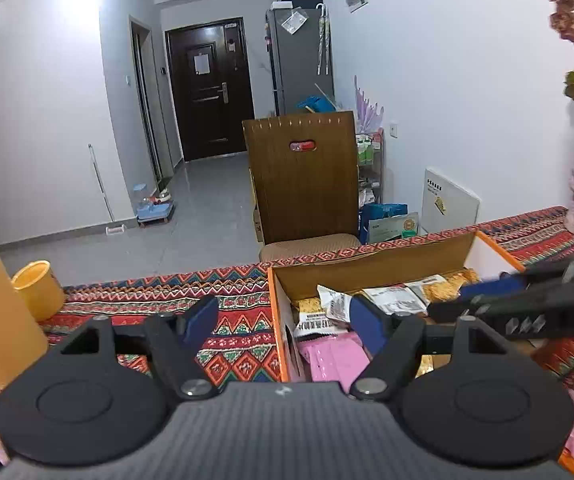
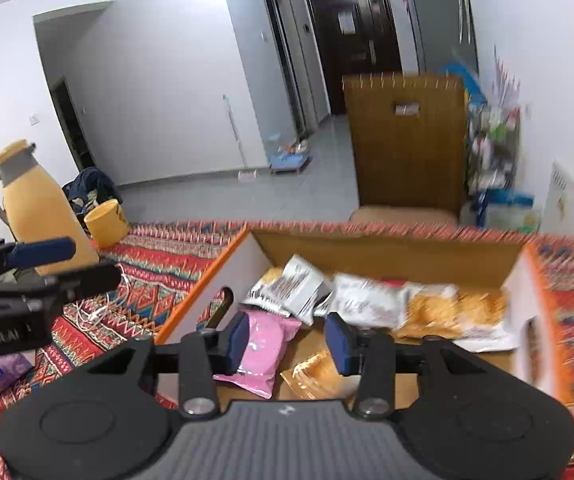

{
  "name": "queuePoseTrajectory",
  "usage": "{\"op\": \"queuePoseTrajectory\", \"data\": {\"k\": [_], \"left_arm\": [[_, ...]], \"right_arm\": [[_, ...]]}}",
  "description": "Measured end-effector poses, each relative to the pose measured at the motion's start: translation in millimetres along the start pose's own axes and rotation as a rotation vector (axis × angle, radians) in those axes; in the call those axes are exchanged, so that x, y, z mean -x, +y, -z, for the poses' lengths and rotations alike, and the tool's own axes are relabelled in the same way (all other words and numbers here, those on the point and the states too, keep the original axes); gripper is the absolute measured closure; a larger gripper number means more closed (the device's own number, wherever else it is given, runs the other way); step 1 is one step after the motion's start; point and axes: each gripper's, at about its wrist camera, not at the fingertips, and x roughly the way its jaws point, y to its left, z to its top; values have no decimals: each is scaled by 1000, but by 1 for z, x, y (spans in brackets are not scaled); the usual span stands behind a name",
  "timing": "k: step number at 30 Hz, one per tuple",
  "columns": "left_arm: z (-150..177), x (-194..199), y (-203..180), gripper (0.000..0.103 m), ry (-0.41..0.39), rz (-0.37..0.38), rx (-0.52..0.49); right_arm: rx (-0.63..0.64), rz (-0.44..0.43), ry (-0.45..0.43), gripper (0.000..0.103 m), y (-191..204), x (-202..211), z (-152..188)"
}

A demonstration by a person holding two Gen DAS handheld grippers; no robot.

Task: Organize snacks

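The cardboard box (image 2: 387, 248) is my landmark: open-topped, brown corrugated inside, white outer walls with orange edging and an oval handle slot cut in its left wall, sitting on the patterned tablecloth (image 2: 147, 276), a woven-looking zigzag print in red, orange and blue. Inside the box lie the snacks, all soft crinkled pouches: one glossy pink packet (image 2: 265, 344) at the near left, two white packets with dark print, the left white packet (image 2: 291, 288) against the far-left corner and the middle white packet (image 2: 367, 304) beside it, one clear bag of golden puffs (image 2: 459, 312) toward the box's right wall, and one shiny gold packet (image 2: 315, 376) on the box floor nearest me. Motion blur smears the right half, so I cannot count any others there. My right gripper (image 2: 289, 344) hangs over the near part of the box, its two blue-padded fingers spread with nothing pinched; the pink packet sits below its left pad. My left gripper (image 1: 283, 320) straddles the box's left wall, its two fingers wide apart and empty, one over the cloth, one over the packets. Left of the box stand one smooth yellow thermos jug (image 2: 35, 208) and one yellow cup (image 2: 105, 222). Beyond the box is one wooden chair (image 1: 303, 176) with a slotted back.
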Motion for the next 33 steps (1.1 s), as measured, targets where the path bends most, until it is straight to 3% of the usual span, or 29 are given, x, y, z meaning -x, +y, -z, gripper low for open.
{"op": "queuePoseTrajectory", "data": {"k": [4, 8, 10, 12, 16, 18, 21, 26, 33], "left_arm": [[9, 51, -7, 21, -19, 18, 15], [37, 115, -19, 16, -70, 68, 14], [58, 150, -27, 12, -114, 58, 34], [80, 181, -35, 8, -152, 45, 44], [130, 235, -51, 1, -200, 46, 62], [157, 258, -59, 0, -209, 54, 59], [195, 283, -69, 0, -216, 48, 89], [245, 301, -78, 0, -144, 81, 153], [275, 308, -85, 0, -59, 53, 115]], "right_arm": [[36, 0, -54, 51, 4, 65, 6], [111, 16, -134, 38, 10, 137, 31], [159, 27, -161, 32, 15, 170, 52], [210, 48, -193, 15, 24, 203, 79], [277, 93, -269, 10, 40, 256, 139], [276, 112, -280, 3, 47, 272, 172], [248, 137, -280, 2, 54, 289, 217], [225, 199, -308, 0, 63, 311, 282], [133, 282, -284, 0, 58, 319, 324]]}}
